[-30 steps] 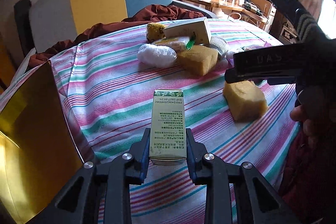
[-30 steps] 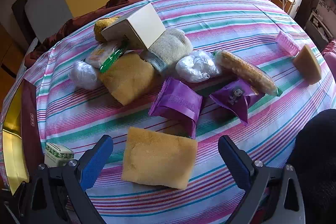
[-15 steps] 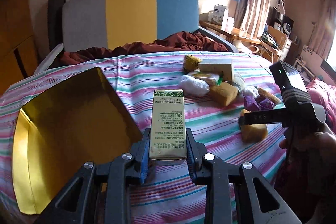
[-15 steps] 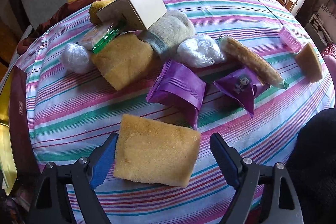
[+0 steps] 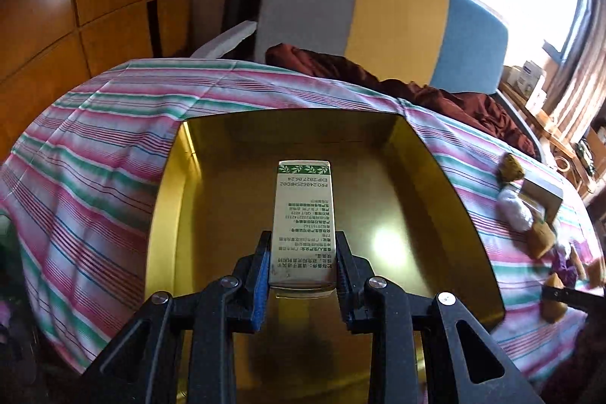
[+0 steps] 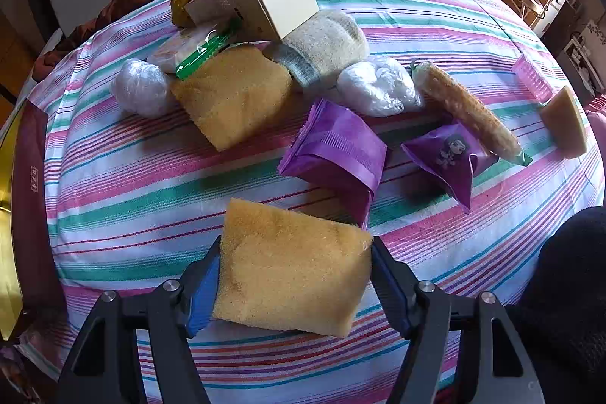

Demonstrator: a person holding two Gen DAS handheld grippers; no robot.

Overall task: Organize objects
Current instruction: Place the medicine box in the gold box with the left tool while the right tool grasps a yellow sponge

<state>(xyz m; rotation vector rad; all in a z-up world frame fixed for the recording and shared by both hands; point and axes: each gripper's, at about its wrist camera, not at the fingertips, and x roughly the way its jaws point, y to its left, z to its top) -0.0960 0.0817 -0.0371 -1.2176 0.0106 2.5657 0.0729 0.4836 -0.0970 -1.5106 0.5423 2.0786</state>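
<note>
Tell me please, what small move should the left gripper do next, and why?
Probably lower and release. The left gripper holds the green-and-white printed carton over the open gold tray, whose floor beneath looks bare. The jaws are shut on the carton.

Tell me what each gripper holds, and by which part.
The left gripper clamps the green-printed carton by its near end, above the gold tray. The right gripper squeezes the near sponge by its two sides.
</note>
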